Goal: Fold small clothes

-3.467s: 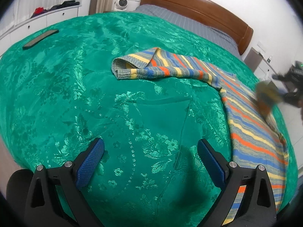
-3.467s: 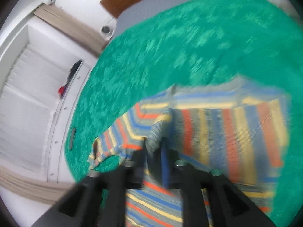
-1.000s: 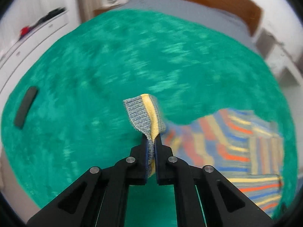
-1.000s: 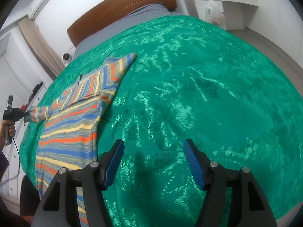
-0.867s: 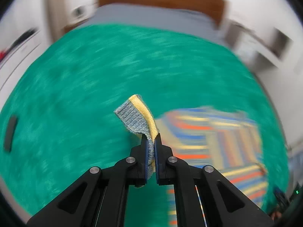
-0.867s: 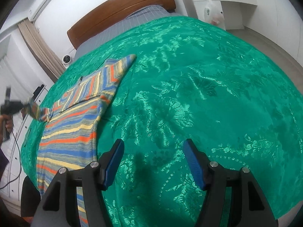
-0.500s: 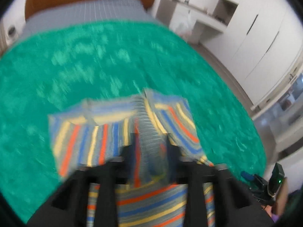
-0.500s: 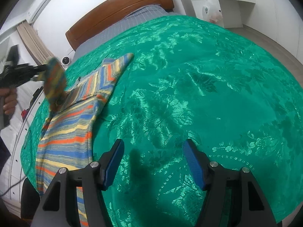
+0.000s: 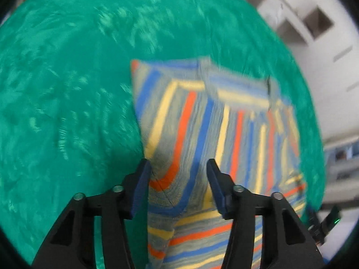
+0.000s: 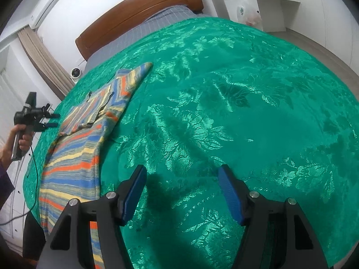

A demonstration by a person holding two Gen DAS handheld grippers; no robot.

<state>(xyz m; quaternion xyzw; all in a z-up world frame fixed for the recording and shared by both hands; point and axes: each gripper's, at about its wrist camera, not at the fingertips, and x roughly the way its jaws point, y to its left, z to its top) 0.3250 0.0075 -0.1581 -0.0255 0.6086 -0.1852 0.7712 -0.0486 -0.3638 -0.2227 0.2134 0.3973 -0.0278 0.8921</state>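
Observation:
A striped knit sweater (image 9: 215,134) in grey, blue, orange and yellow lies on the green bedspread (image 9: 67,78). Its sleeve is folded across the body. My left gripper (image 9: 178,174) is open just above the sweater, with nothing between its blue pads. In the right wrist view the sweater (image 10: 83,139) lies at the left, and the left gripper (image 10: 50,120) shows open beside it, held in a hand. My right gripper (image 10: 181,192) is open and empty over bare bedspread (image 10: 246,103), to the right of the sweater.
A wooden headboard (image 10: 139,15) and grey sheet (image 10: 143,33) are at the far end of the bed. White cabinets (image 10: 258,2) stand at the right. A small white camera (image 10: 75,72) sits by the curtain (image 10: 44,67). The bed edge runs along the left.
My left gripper carried the sleeve across over the sweater's body, then opened and let it go. The right gripper stayed open and nearly still.

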